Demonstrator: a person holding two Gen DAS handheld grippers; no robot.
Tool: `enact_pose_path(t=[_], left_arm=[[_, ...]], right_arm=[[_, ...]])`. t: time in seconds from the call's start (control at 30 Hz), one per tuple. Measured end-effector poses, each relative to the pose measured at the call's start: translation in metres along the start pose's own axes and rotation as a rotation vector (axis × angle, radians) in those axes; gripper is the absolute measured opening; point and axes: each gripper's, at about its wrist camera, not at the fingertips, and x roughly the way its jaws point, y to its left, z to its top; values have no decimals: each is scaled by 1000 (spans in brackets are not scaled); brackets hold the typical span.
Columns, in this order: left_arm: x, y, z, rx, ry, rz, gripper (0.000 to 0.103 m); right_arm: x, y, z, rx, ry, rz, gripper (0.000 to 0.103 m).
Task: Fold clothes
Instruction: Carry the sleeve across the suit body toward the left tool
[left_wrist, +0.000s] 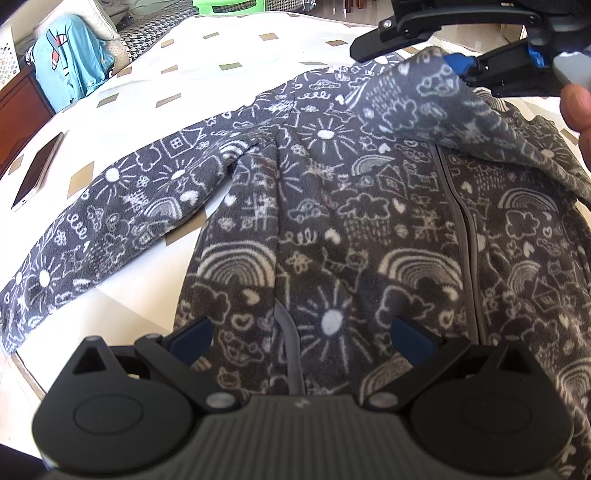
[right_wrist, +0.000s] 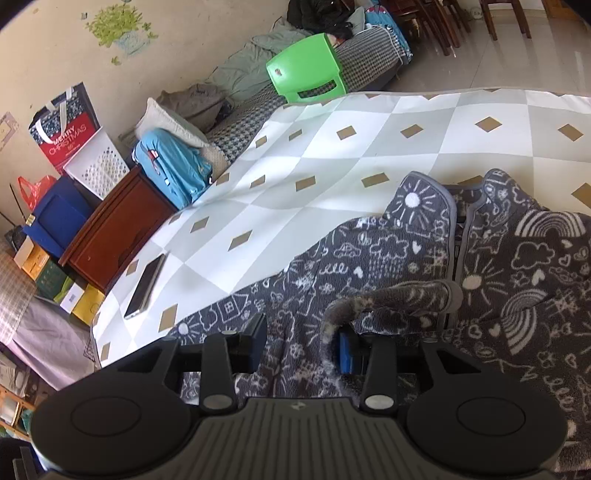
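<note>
A grey fleece jacket (left_wrist: 332, 221) printed with white doodles lies zip-up on the checked tablecloth (left_wrist: 229, 48). Its left sleeve (left_wrist: 110, 206) stretches out to the left. The other sleeve (left_wrist: 417, 96) is lifted across the chest, and its cuff (right_wrist: 391, 299) drapes over one blue-padded finger (right_wrist: 345, 352) of my right gripper (right_wrist: 301, 347). That gripper's jaws stand apart and do not pinch the cuff. In the left wrist view the right gripper (left_wrist: 406, 55) hangs at the top right. My left gripper (left_wrist: 303, 332) hovers open over the jacket's lower body with nothing between its pads.
A phone (right_wrist: 146, 286) lies on the cloth near the table's left edge. Beyond that edge stand a brown cabinet (right_wrist: 118, 225), a folded blue garment (right_wrist: 173, 166) and a green stool (right_wrist: 306, 70). A person's fingers (left_wrist: 576, 107) show at the right.
</note>
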Motion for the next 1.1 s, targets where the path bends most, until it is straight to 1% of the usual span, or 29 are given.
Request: enact_pose_path(t=[0.07, 0.13, 0.37, 0.57, 0.63, 0.67, 0.73, 0.77, 0.8, 0.87, 0.93, 0.97, 1.0, 1.1], left_arm=[[0, 1, 0, -4, 1, 1, 103], [0, 1, 0, -5, 2, 1, 103], [0, -5, -1, 16, 0, 7, 103], [-1, -4, -1, 18, -14, 17, 103], [-3, -2, 0, 17, -30, 30, 103], [-4, -1, 1, 12, -38, 36, 103], [-6, 2, 2, 2, -52, 47, 103], [-6, 4, 3, -8, -50, 47, 103], [-5, 6, 4, -19, -40, 43, 103], [-2, 9, 4, -35, -20, 40, 103], [0, 11, 3, -40, -7, 36, 103], [-1, 11, 3, -38, -9, 36, 103], [-1, 11, 3, -37, -11, 36, 103], [-2, 10, 3, -34, -19, 38, 103]], right_arm=[[-1, -1, -2, -4, 14, 9, 42], [-6, -5, -1, 10, 8, 14, 43], [-13, -22, 0, 91, -4, 5, 44], [-18, -27, 8, 130, -60, 4, 44], [-21, -24, 12, 131, -99, 30, 44], [-23, -20, 13, 118, -119, 58, 46], [-25, -3, 14, 30, -129, 123, 48], [-25, 5, 14, -15, -133, 156, 51], [-22, 13, 12, -73, -103, 167, 55], [-5, 26, 3, -168, 37, 130, 56], [14, 27, -7, -181, 172, 72, 56], [20, 24, -11, -170, 203, 59, 57], [22, 23, -14, -163, 216, 58, 57], [19, 21, -15, -166, 223, 57, 57]])
